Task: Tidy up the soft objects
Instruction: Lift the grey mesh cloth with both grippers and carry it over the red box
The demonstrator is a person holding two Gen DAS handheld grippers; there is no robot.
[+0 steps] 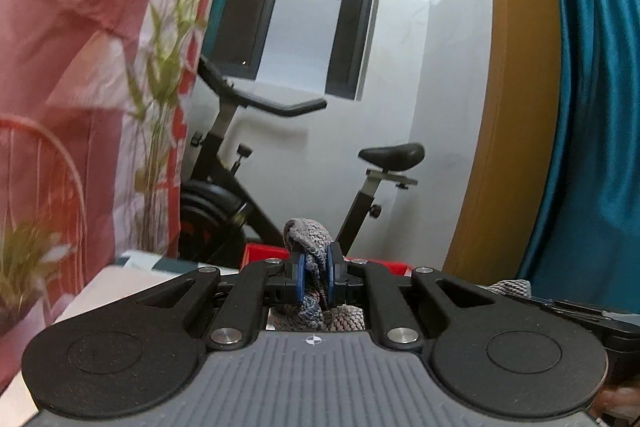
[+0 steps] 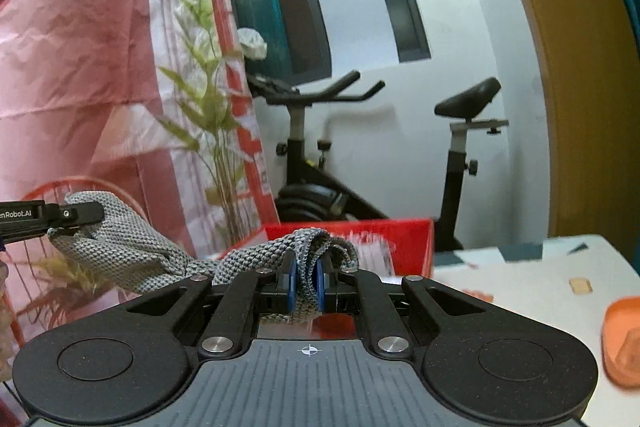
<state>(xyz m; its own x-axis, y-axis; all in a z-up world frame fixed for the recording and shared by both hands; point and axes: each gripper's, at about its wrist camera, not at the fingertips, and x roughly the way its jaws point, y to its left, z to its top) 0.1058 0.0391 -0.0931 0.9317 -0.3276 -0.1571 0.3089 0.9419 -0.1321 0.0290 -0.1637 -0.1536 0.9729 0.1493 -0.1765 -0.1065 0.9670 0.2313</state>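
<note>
The left gripper (image 1: 315, 269) and the right gripper (image 2: 307, 283) each pinch one end of the gray knitted cloth (image 2: 132, 247). The cloth hangs between them, in front of the red box (image 2: 400, 239) and above the tabletop (image 2: 532, 279).

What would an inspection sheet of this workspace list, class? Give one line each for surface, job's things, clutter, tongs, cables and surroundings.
Surface: white patterned table.
Job's things: grey knitted cloth, stretched between both tongs, above a red bin.
Clutter: orange object at the table's right edge.
Tongs: left tongs shut on the cloth; right tongs shut on the cloth.
Cables: nothing seen.
Surroundings: exercise bike, pink curtain, leafy plant, teal curtain, dark window.
</note>
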